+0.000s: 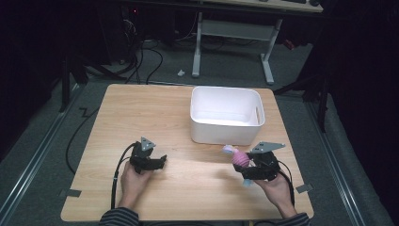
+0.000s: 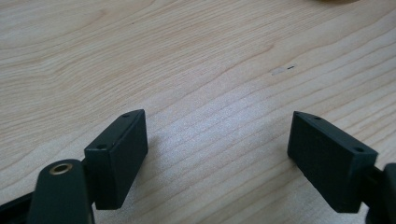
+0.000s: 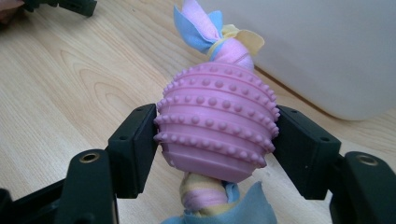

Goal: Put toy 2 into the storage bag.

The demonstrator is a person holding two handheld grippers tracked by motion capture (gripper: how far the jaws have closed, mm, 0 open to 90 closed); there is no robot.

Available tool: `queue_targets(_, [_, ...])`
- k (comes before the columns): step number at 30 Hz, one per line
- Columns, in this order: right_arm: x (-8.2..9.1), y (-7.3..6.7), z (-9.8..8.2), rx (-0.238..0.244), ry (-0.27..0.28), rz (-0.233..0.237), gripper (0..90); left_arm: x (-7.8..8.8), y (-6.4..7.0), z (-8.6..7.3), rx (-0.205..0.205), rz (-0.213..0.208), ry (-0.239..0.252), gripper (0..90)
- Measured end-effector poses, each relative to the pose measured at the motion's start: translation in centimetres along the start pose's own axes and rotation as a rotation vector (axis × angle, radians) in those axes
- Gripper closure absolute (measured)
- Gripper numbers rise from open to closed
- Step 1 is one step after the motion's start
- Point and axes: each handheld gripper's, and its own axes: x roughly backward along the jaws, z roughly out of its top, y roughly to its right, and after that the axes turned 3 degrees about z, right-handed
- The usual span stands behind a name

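Between right tool [image 3: 215,140] pads: pink toy [image 3: 217,123]

The bin [image 1: 226,114] sits far right on the table [image 1: 141,108]; the knobbed toy [image 1: 241,158] lies just before it, near right.

Both claws, left claw [image 1: 162,160] and right claw [image 3: 215,140], are matte black with rectangular screwed pads (brass-ringed holes behind), grey triangular top plates, trailing black cables; striped dark sleeves [image 1: 120,217] at lower frame.

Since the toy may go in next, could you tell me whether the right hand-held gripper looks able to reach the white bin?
Probably yes: the right hand-held gripper, shut on the pink toy, sits just before the white bin, with bare table between.
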Motion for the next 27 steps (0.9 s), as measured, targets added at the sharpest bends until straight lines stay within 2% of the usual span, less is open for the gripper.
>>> queue_targets(2, [0.3, 0.2, 0.2, 0.004, 0.007, -0.001, 34.0, 0.0, -0.1, 0.0, 0.006, 0.003, -0.004, 17.1])
queue_targets(10, [1.6, 0.3, 1.3, 0.025, 0.026, -0.002, 34.1, 0.0, 0.0, 0.0, 0.004, 0.003, -0.005, 16.9])
queue_targets(13, [2.0, 0.5, 1.6, 0.034, 0.039, 0.021, 34.1, 0.0, 0.0, 0.0, 0.004, 0.003, -0.005, 16.9])
queue_targets(14, [2.7, 0.6, 2.0, 0.031, 0.058, 0.045, 34.1, 0.0, 0.0, 0.0, 0.003, 0.003, -0.005, 16.9])
queue_targets(15, [3.0, 0.5, 2.2, 0.032, 0.063, 0.047, 34.2, 0.0, 0.0, 0.0, 0.004, 0.004, -0.005, 16.9])
queue_targets(19, [4.4, 0.6, 3.1, 0.046, 0.087, 0.035, 34.2, 0.0, 0.0, 0.0, 0.006, 0.004, -0.004, 16.9])
queue_targets(27, [5.7, 1.0, 4.8, 0.067, 0.098, 0.016, 34.3, 0.0, 0.0, 0.0, 0.006, 0.003, -0.004, 16.9])
